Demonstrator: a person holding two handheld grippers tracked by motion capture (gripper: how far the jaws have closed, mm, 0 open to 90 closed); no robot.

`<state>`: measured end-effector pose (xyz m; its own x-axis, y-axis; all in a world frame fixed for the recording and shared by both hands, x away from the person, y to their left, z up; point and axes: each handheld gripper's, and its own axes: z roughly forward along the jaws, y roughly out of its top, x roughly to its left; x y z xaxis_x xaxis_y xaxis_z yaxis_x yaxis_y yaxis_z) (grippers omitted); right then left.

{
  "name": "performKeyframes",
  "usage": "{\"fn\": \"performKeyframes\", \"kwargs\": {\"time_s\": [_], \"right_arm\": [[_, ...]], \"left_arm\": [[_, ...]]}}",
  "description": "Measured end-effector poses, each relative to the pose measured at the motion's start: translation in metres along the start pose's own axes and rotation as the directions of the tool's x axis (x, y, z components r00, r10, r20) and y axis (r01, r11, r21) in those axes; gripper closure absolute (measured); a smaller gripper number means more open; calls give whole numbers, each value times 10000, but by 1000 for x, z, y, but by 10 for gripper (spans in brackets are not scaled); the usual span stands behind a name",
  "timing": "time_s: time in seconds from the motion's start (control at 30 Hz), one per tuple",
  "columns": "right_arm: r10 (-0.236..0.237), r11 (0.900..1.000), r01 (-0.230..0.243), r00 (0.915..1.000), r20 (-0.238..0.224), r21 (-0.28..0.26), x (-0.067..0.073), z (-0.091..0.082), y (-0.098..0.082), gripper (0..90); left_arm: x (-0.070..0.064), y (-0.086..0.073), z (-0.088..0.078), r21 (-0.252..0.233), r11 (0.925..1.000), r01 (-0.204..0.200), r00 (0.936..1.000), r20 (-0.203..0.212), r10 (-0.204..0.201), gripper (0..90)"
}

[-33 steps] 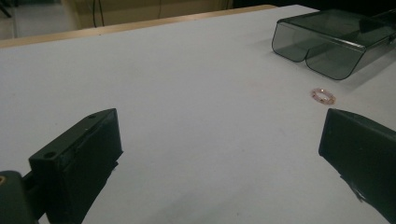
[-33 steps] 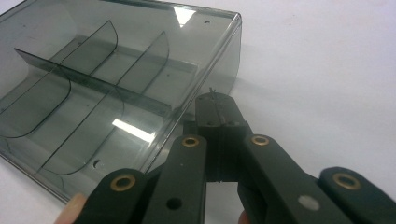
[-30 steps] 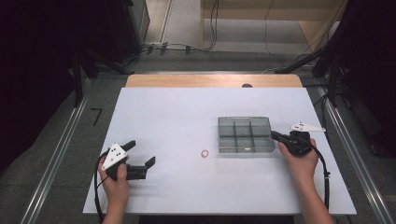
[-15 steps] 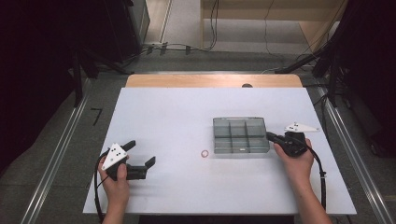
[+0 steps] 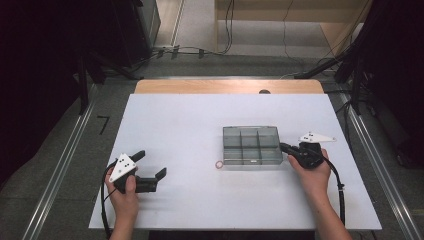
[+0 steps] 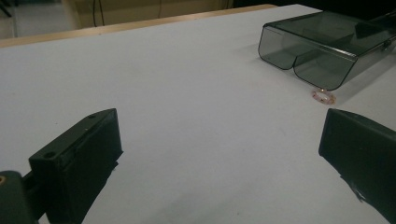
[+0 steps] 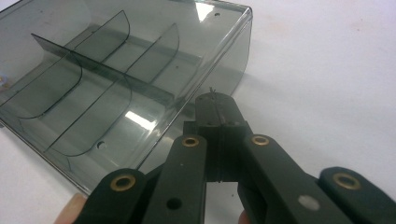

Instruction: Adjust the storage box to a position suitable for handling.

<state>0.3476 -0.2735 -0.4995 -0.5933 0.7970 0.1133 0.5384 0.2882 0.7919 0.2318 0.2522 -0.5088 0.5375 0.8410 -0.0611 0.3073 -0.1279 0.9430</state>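
A smoky clear box (image 5: 252, 128) with several empty compartments sits right of the table's middle. A small pink ring (image 5: 219, 165) lies on the table just off its near left corner. My right gripper (image 5: 282, 146) is shut, its tips against the box's right wall. In the right gripper view the closed jaws (image 7: 215, 101) meet the box wall (image 7: 224, 51) with nothing seen between them. My left gripper (image 5: 150, 163) rests open at the near left, far from the box. In the left gripper view the ring (image 6: 323, 96) and box (image 6: 322, 51) lie ahead to the right of the open gripper (image 6: 219, 130).
The white table (image 5: 190, 125) has a wooden strip (image 5: 225, 86) along its far edge. Metal rails (image 5: 65, 150) run along both sides. Cables trail from each gripper toward the near edge. Dark equipment stands beyond the table.
The box has slid left toward the pink ring, with my shut right gripper moving left against its right wall. The left gripper has stayed put.
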Motion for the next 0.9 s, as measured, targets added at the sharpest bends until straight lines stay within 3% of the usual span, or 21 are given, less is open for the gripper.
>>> {"fn": "performKeyframes", "kwargs": {"time_s": [0.07, 0.33, 0.67, 0.9], "right_arm": [[-43, 10000, 43, 10000, -17, 19, 1, 0, 0, 875], [-200, 9998, 200, 9997, -124, 32, 8, 4, 1, 875], [-330, 9993, 334, 9991, -275, 145, 18, 9, 3, 875], [-412, 9990, 417, 9985, -374, 145, 22, 11, 3, 875]], "left_arm": [[-1, 0, -3, -247, 9997, -82, 9999, -107, 79, 0], [-5, 3, -3, -126, 9999, 2, 9999, -119, -3, 0], [-18, 15, 12, 92, 9997, 238, 9988, 425, -241, 1], [-26, 25, 30, 376, 9977, 566, 9969, 518, -586, 34]]}}
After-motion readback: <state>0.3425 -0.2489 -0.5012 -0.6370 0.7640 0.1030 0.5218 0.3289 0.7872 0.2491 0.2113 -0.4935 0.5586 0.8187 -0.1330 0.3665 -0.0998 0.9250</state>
